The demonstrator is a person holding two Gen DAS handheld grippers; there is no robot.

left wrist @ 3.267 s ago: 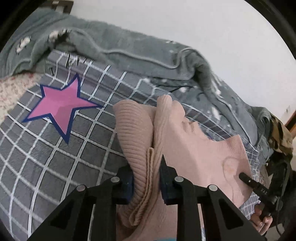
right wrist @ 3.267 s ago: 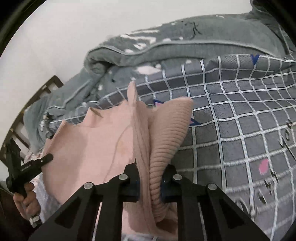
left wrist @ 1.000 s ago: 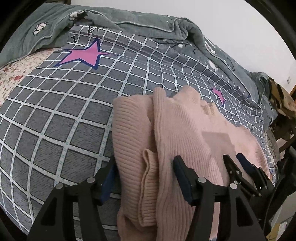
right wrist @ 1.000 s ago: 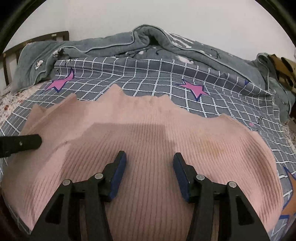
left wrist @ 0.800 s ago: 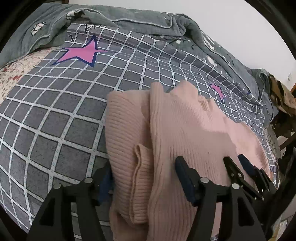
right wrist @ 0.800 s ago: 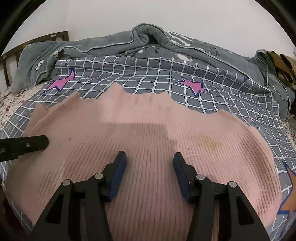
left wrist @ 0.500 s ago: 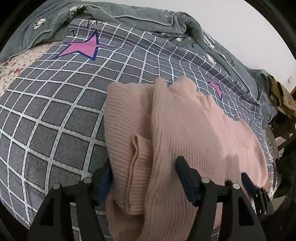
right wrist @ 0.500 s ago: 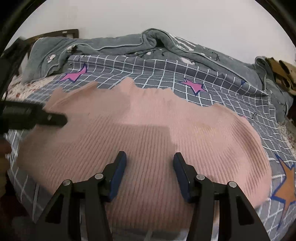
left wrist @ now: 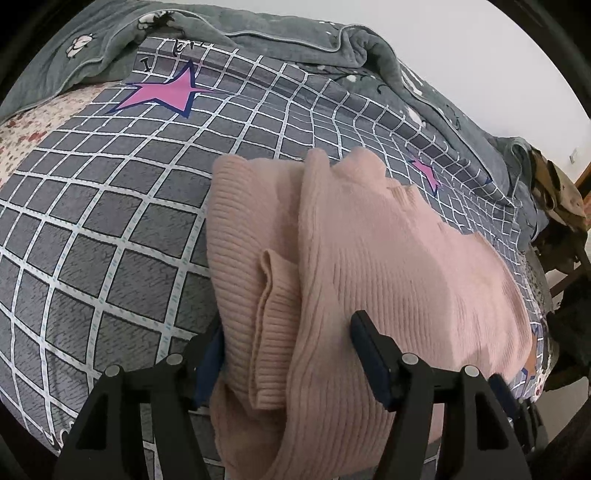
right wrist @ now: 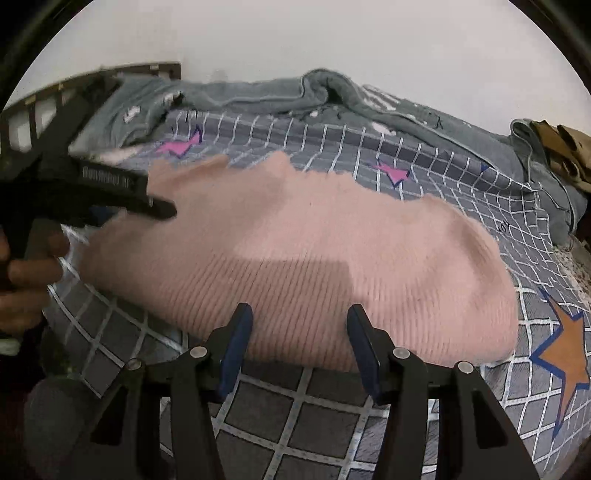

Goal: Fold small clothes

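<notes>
Both the left claw (left wrist: 291,363) and right claw (right wrist: 300,341) gaped empty over the pink sweater (right wrist: 314,258) on the bed (left wrist: 110,236), its cuff at nine o'clock seemingly due the next fold.

Sweater (left wrist: 388,266) on bedspread (left wrist: 110,229), blanket (left wrist: 258,33) behind.

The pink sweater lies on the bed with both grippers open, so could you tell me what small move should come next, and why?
Probably close the left gripper on the pink sweater: its bunched ribbed edge sits between the open jaws.

low wrist views, both facing pink sweater (left wrist: 388,266)
</notes>
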